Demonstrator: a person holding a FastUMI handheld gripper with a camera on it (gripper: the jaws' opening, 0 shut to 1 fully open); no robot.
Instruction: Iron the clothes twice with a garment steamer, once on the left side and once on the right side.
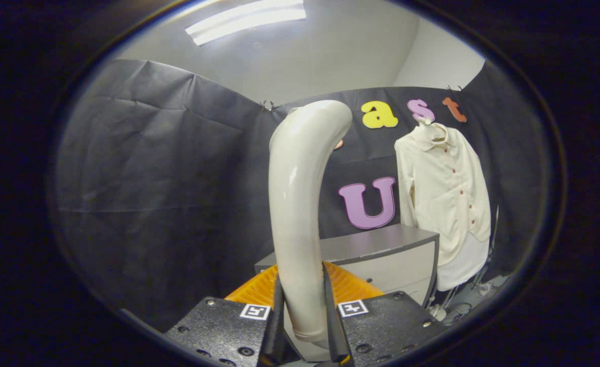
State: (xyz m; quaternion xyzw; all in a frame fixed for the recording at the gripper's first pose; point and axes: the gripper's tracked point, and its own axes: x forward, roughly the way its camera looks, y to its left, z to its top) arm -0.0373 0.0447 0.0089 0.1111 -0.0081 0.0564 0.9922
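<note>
The garment steamer (300, 204) is a glossy cream, curved handle that rises upright between my fingers and bends over to the right at its top. My gripper (302, 300) is shut on its lower part, one finger pressing on each side. A cream long-sleeved button shirt (445, 193) hangs against the black cloth wall, beyond the fingers and off to the right of the steamer, well apart from it. The steamer's head is hidden from me.
A grey cabinet (381, 250) stands just ahead of the fingers, below and left of the shirt. Behind the steamer handle, right at the fingers, lies an orange ribbed surface (348, 288). Cables and stand legs (463, 300) sit on the floor under the shirt.
</note>
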